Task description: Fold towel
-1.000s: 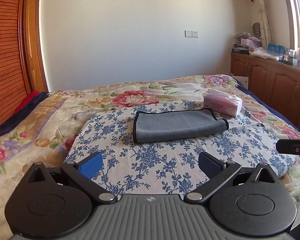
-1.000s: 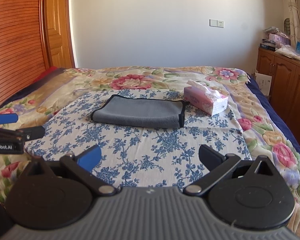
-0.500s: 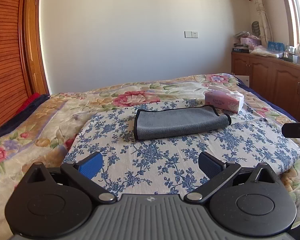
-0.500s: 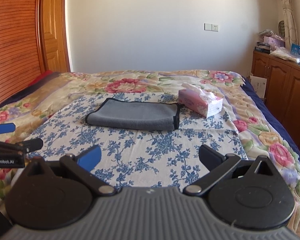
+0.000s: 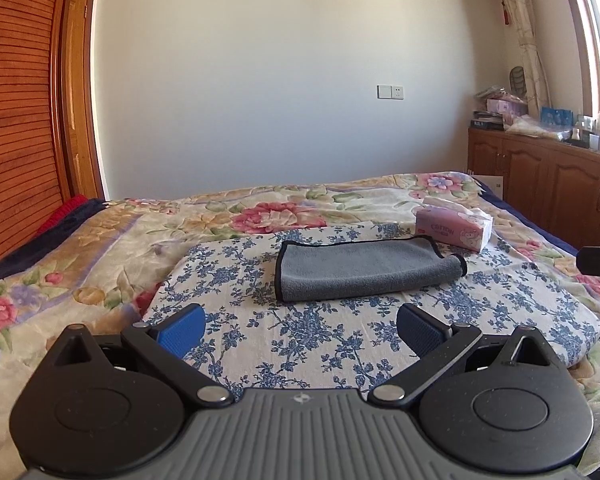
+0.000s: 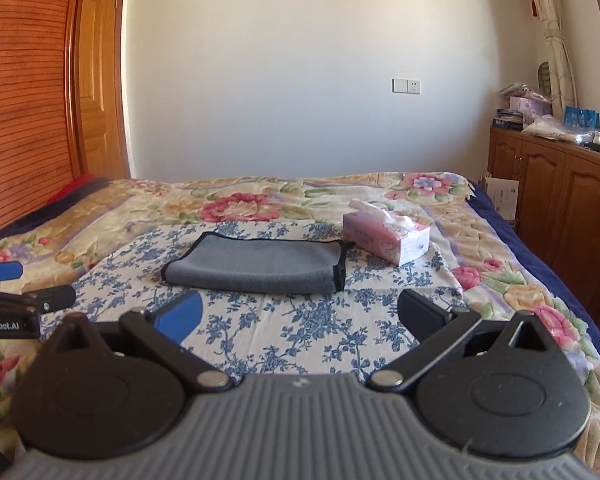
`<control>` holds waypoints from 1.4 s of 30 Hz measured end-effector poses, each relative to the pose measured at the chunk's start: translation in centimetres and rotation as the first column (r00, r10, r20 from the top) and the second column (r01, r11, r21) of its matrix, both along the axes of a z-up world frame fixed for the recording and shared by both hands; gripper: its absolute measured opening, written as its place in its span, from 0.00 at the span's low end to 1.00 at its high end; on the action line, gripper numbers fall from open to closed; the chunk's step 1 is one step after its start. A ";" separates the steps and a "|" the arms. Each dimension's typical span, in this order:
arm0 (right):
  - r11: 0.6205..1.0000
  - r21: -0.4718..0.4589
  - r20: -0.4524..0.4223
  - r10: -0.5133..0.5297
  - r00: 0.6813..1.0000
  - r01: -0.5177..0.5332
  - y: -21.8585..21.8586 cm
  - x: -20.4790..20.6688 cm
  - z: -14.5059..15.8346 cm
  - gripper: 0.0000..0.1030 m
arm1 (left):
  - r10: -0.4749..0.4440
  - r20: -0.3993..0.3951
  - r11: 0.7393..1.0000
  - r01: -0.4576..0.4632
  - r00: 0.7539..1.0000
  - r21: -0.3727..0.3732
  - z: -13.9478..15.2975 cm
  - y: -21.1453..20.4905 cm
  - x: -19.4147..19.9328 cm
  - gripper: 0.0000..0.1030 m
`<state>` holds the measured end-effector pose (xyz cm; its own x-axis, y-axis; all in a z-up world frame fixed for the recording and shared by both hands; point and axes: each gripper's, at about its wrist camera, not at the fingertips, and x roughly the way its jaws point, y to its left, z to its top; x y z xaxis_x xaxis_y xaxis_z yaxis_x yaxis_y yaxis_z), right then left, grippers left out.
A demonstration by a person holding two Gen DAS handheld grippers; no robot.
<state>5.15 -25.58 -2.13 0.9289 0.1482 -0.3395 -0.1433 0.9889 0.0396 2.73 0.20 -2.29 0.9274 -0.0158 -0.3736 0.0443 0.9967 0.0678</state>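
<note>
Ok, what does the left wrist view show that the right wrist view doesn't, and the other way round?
Only the left wrist view shows the left tool from behind, open and empty, with a black piece of the right tool at its right edge. Only the right wrist view shows the right tool from behind, also open and empty, with the left tool's blue-tipped finger at its left edge. Both show the grey towel lying folded on the blue floral cloth, untouched, and the pink tissue pack behind it.
</note>
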 end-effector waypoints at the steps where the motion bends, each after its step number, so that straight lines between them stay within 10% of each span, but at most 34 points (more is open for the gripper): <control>1: 1.000 0.001 0.004 -0.003 1.000 0.003 0.0 -0.1 0.0 1.00 | 0.000 0.005 1.000 0.000 1.000 -0.001 0.1 0.0 -0.1 1.00; 42: 0.999 -0.006 0.107 -0.052 0.993 0.053 -0.2 -0.8 0.4 1.00 | -0.018 0.106 1.000 0.019 0.994 -0.011 1.5 0.0 -1.5 1.00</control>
<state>4.33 -25.81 -1.73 0.9664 0.0957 -0.2387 -0.0941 0.9954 0.0181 1.20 0.20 -0.81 0.9613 -0.0370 -0.2730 0.0557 0.9966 0.0610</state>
